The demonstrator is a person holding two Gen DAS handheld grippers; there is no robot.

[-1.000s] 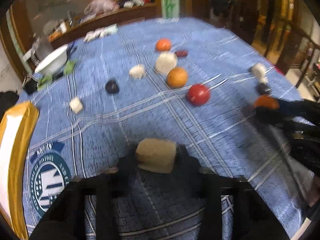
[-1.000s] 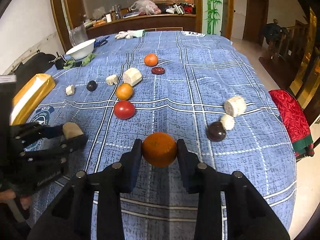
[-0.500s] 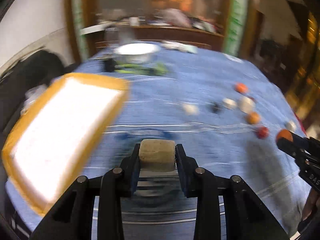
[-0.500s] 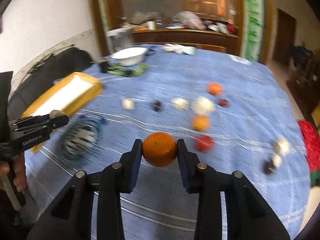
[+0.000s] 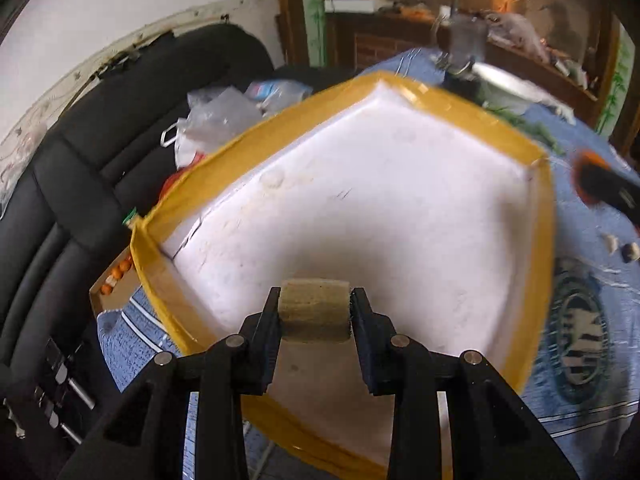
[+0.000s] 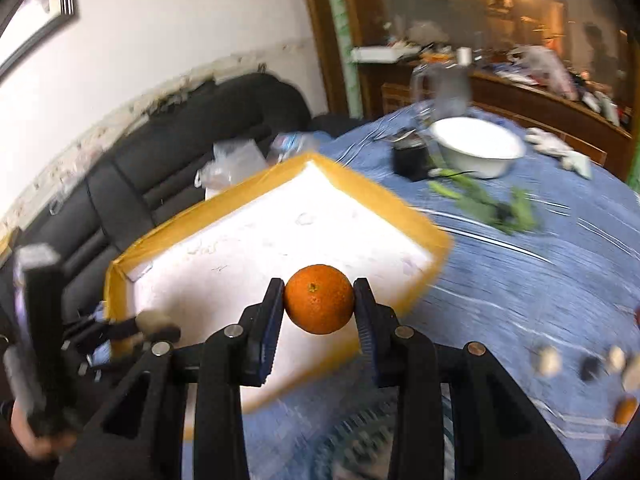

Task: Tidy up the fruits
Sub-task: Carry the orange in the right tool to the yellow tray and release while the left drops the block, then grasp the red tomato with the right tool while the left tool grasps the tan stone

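Jaws of my left gripper (image 5: 315,312) pinching beige fruit chunk (image 5: 313,309), directly above near part of white tray (image 5: 538,216). Right gripper (image 6: 319,307) jaws clamped on orange (image 6: 319,304), over tray's right near edge. Left is deeper over tray; release there looks closest.

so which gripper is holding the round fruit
The right gripper: it clamps a round orange. The left gripper holds a tan, flat-sided fruit chunk instead.

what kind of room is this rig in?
Probably a lived-in home dining or living room: a table under a blue cloth, a black sofa beside it, and a cluttered wooden sideboard behind.
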